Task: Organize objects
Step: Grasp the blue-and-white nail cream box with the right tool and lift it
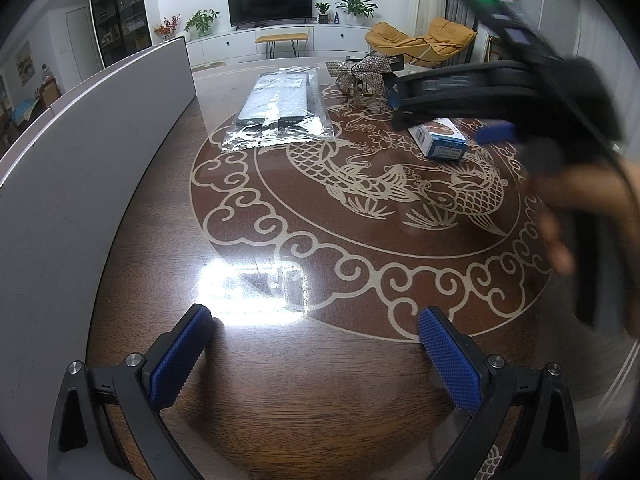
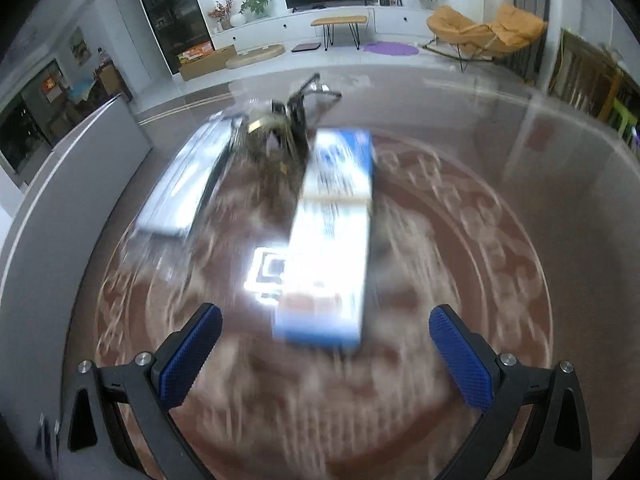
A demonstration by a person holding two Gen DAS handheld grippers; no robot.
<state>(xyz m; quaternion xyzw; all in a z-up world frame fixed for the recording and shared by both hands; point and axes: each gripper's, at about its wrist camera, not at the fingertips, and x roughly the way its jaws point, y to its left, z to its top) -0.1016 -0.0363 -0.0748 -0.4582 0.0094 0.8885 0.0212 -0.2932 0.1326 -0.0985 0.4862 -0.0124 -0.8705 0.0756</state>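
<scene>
Beyond the pale carp medallion inlaid in the dark wooden table (image 1: 168,216), a small blue-and-white cardboard box (image 2: 332,236) lies flat, and it sits ahead of my right gripper (image 2: 326,354), whose blue ribbed pads (image 2: 191,354) stand spread with nothing between them. My left gripper (image 1: 316,354) hangs over the near rim of the medallion, jaws likewise wide and empty. I judge the box light, stiff and a little slick on its printed faces, so the long sides look the best place to pinch, near the middle, pads square to the card so it neither crushes nor swivels. Left of the box sits a glittery bow-shaped ornament (image 1: 362,70), likely fragile; farther left lies a flat pack in clear crinkled plastic (image 1: 280,108), which looks slippery and limp at its edges. Motion blur in my right view hides the box's fine print.
</scene>
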